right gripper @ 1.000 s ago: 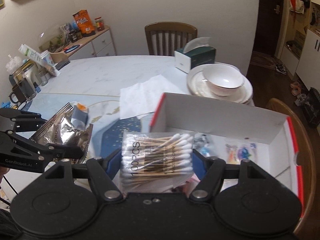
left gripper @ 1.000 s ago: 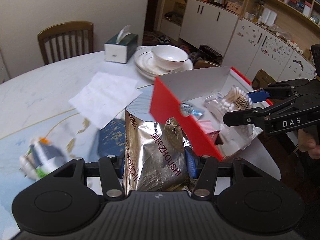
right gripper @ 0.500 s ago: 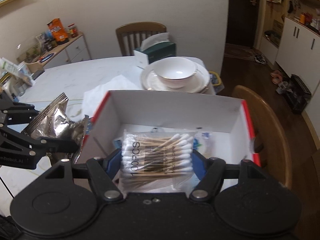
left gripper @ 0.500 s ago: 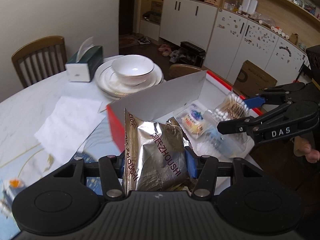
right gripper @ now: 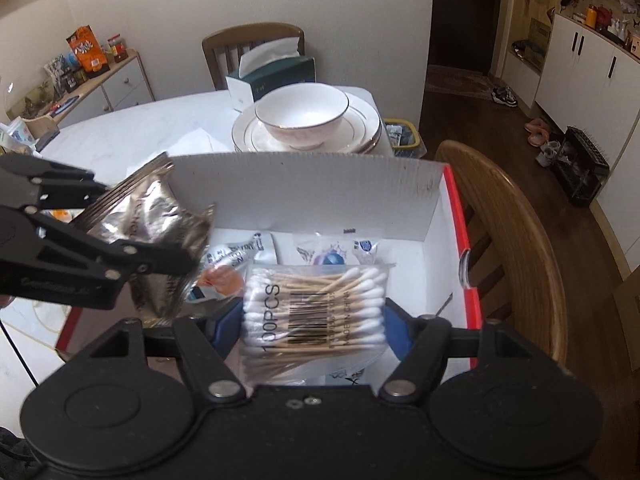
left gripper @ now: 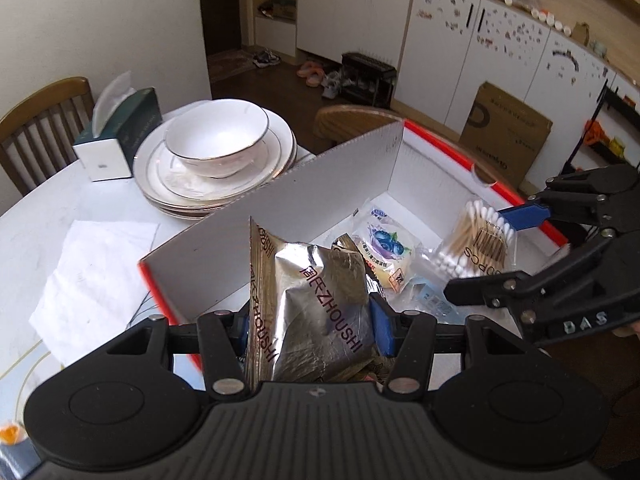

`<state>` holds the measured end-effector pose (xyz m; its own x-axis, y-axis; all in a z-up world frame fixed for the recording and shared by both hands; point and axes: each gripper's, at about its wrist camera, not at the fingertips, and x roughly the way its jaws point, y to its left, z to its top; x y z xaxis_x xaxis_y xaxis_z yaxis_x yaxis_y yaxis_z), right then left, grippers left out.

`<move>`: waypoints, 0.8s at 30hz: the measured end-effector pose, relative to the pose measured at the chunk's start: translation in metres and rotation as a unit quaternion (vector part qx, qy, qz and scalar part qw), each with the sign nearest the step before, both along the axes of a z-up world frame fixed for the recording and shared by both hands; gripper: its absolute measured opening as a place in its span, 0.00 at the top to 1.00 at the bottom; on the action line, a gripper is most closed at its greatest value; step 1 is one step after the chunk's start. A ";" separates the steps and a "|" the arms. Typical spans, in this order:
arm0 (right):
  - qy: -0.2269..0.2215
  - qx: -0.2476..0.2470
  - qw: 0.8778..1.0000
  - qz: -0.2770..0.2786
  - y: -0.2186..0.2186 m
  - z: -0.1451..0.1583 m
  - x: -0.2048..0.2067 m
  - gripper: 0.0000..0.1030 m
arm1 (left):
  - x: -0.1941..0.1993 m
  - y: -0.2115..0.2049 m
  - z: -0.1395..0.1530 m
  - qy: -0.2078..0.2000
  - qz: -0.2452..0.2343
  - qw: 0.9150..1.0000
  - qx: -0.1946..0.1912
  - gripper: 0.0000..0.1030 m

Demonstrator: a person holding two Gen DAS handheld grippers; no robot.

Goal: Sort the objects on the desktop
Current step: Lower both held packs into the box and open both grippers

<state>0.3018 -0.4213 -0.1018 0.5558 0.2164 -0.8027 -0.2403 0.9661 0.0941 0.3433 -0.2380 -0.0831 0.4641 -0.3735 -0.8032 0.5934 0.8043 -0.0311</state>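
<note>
foil packet [left gripper: 316, 300] and cotton swabs [right gripper: 316, 308] moved over box [right gripper: 460, 240].

Each fisheye camera sat just behind its own gripper's fingers, tilted steeply downward and close over the red-edged white cardboard box [left gripper: 400, 168] [right gripper: 304, 196]. The left view faced white cabinets; the right faced a wooden chair [right gripper: 252, 44]. Both shared the box and stacked white plates [left gripper: 280, 148] [right gripper: 360, 128].

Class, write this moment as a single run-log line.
left gripper: grips foil packet | right gripper: grips cotton swabs | both above red box
</note>
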 end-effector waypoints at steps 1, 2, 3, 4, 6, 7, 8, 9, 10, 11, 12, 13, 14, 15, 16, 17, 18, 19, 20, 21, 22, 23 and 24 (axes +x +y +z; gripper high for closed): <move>0.003 0.000 1.000 0.003 -0.001 -0.002 0.001 0.32 | 0.003 -0.003 -0.003 0.001 -0.002 1.000 0.006 0.48; 0.005 -0.001 1.000 0.006 -0.001 -0.003 0.001 0.32 | 0.006 -0.007 -0.007 0.002 -0.004 1.000 0.011 0.48; 0.007 -0.003 1.000 0.008 0.001 -0.005 0.002 0.32 | 0.009 -0.009 -0.010 0.003 -0.007 1.000 0.015 0.48; 0.010 -0.005 1.000 0.011 0.001 -0.007 0.004 0.32 | 0.011 -0.012 -0.013 0.004 -0.009 1.000 0.018 0.48; 0.016 -0.010 1.000 0.015 0.003 -0.011 0.006 0.32 | 0.015 -0.017 -0.018 0.005 -0.011 1.000 0.028 0.48; 0.019 -0.013 1.000 0.017 0.005 -0.013 0.007 0.32 | 0.018 -0.019 -0.021 0.007 -0.011 0.999 0.032 0.48; 0.022 -0.015 0.999 0.019 0.007 -0.016 0.008 0.32 | 0.019 -0.021 -0.023 0.010 -0.013 0.999 0.036 0.48; 0.025 -0.017 0.999 0.022 0.008 -0.018 0.009 0.32 | 0.021 -0.023 -0.026 0.013 -0.015 0.999 0.039 0.48; 0.028 -0.020 0.999 0.025 0.010 -0.020 0.009 0.32 | 0.023 -0.024 -0.029 0.016 -0.016 0.999 0.044 0.48; 0.031 -0.022 0.999 0.027 0.011 -0.022 0.010 0.32 | 0.025 -0.026 -0.032 0.019 -0.017 0.999 0.048 0.48; 0.034 -0.023 0.999 0.029 0.012 -0.024 0.011 0.32 | 0.027 -0.026 -0.035 0.022 -0.017 0.998 0.052 0.48; 0.038 -0.025 0.999 0.031 0.013 -0.026 0.013 0.32 | 0.029 -0.027 -0.037 0.026 -0.016 0.998 0.054 0.48; 0.041 -0.027 0.998 0.032 0.014 -0.028 0.013 0.32 | 0.032 -0.027 -0.039 0.031 -0.014 0.998 0.054 0.48; 0.044 -0.029 0.998 0.033 0.014 -0.031 0.015 0.32 | 0.034 -0.027 -0.042 0.036 -0.013 0.998 0.054 0.48; 0.047 -0.031 0.998 0.033 0.014 -0.033 0.016 0.32 | 0.037 -0.027 -0.045 0.043 -0.012 0.998 0.054 0.48; 0.051 -0.033 0.998 0.032 0.014 -0.035 0.017 0.32 | 0.039 -0.027 -0.047 0.048 -0.010 0.997 0.052 0.48; 0.054 -0.035 0.997 0.032 0.014 -0.037 0.018 0.32 | 0.041 -0.027 -0.048 0.052 -0.009 0.997 0.051 0.48; 0.057 -0.037 0.997 0.031 0.014 -0.039 0.018 0.32 | 0.042 -0.028 -0.049 0.055 -0.009 0.997 0.050 0.48; 0.059 -0.037 0.997 0.031 0.014 -0.040 0.018 0.32 | 0.043 -0.028 -0.049 0.057 -0.009 0.997 0.050 0.48; 0.062 -0.038 0.997 0.031 0.014 -0.042 0.019 0.32 | 0.044 -0.029 -0.050 0.061 -0.012 0.997 0.049 0.48; 0.064 -0.039 0.997 0.031 0.014 -0.043 0.019 0.32 | 0.045 -0.029 -0.050 0.063 -0.013 0.997 0.049 0.48; 0.066 -0.040 0.997 0.031 0.014 -0.045 0.019 0.32 | 0.045 -0.029 -0.051 0.064 -0.014 0.997 0.050 0.48; 0.068 -0.040 0.996 0.031 0.014 -0.046 0.019 0.32 | 0.046 -0.029 -0.051 0.065 -0.014 0.997 0.050 0.48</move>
<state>0.3213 -0.4073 -0.1482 0.4282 0.1796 -0.8856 -0.2902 0.9555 0.0535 0.3889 -0.2673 -0.1345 0.3441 -0.2997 -0.8898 0.6123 0.7901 -0.0294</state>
